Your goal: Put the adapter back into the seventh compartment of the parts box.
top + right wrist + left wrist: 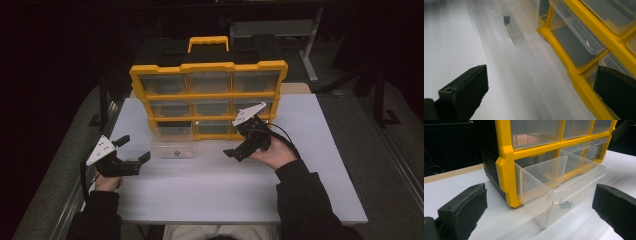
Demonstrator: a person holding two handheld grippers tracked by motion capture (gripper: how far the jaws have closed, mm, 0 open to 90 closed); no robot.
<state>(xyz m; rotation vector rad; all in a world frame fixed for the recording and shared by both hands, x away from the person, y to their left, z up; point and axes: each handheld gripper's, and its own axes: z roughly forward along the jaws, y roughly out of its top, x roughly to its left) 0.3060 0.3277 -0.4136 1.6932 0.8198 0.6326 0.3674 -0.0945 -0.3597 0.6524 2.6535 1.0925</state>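
The bottom-left clear drawer [172, 146] of the yellow organizer [209, 97] stands pulled well out over the white table [220, 190], and a small dark part [176, 153] lies on its floor; from that, the pulling-out and the drop-in look done, and what seems left is pushing the drawer back into its slot. The left gripper [135, 148] hovers just beside the drawer's left end, jaws spread wide with nothing between them, and its own view looks straight at the drawer's front lip [576, 181] with the dark part [566, 205] behind the wall. The right gripper [234, 154] sits off to the drawer's right, near the organizer's lower right bins, jaws likewise apart and empty. As for brands, labels or writing: none can be read on the organizer, the drawer or the grippers.
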